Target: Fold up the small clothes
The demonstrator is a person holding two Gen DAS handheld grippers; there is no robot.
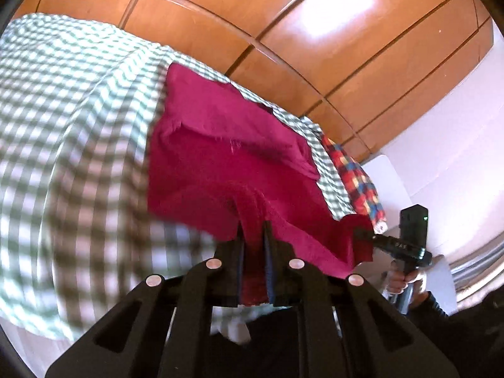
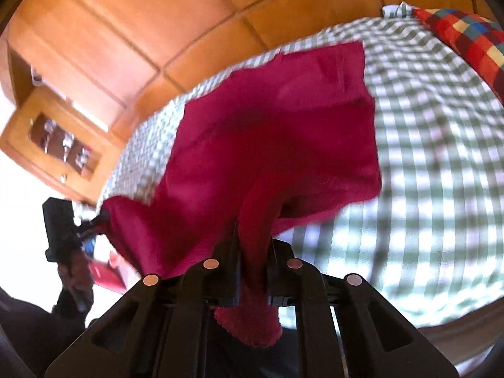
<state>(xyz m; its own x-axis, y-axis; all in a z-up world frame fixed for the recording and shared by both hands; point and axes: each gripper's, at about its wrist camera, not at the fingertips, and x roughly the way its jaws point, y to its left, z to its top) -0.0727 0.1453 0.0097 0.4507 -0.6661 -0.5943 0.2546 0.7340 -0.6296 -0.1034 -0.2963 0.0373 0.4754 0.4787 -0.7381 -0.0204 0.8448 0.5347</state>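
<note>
A dark pink cloth [image 1: 220,157] lies partly on a bed with a green and white checked sheet [image 1: 69,110]. My left gripper [image 1: 253,223] is shut on one near corner of the cloth and lifts it. My right gripper [image 2: 253,236] is shut on the other near corner of the cloth [image 2: 267,132], which bunches between its fingers. The right gripper also shows in the left wrist view [image 1: 365,236], pinching the cloth edge. The left gripper also shows in the right wrist view [image 2: 104,215]. The far part of the cloth rests on the checked sheet [image 2: 425,157].
A multicoloured checked pillow [image 1: 356,176] lies at the head of the bed, also in the right wrist view [image 2: 466,41]. Wooden wardrobe doors [image 1: 283,25] stand behind the bed. A wooden cabinet with a glass door [image 2: 60,145] is at the left.
</note>
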